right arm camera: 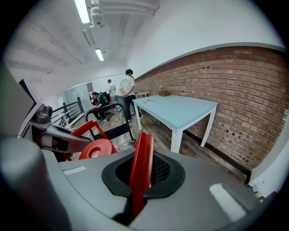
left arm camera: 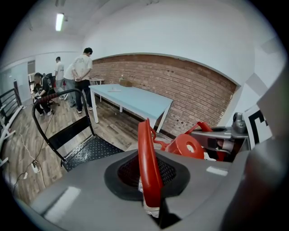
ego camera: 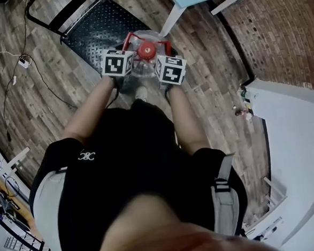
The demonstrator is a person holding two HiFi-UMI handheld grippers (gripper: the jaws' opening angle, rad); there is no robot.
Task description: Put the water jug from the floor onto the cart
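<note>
**At the cart edge: hazards while both claws are carrying the jug**

Between us and the cart (ego camera: 88, 25), the jug (ego camera: 144, 70) is hanging from its red handle (left arm camera: 149, 149). It is just beside the near corner of the cart and is not yet resting on it. We are gripping the handle with both claws. The left gripper (left arm camera: 151, 185) is clamping one thin side of it, and the right gripper (right arm camera: 137, 189) is clamping the other.

We are judging the following risks:

- **Slip.** Each side of the handle is looking narrow and smooth, and the jaws are pinching it edge-on. A heavy jug may be dragging it down through them.
- **Tilt.** If one claw is rising ahead of the other, the jug is likely swinging and twisting the handle out of a grip.
- **Snag.** The cart's rail (left arm camera: 67, 97) is standing close by. A jug base travelling too low is risking a catch on the cart edge.
</note>
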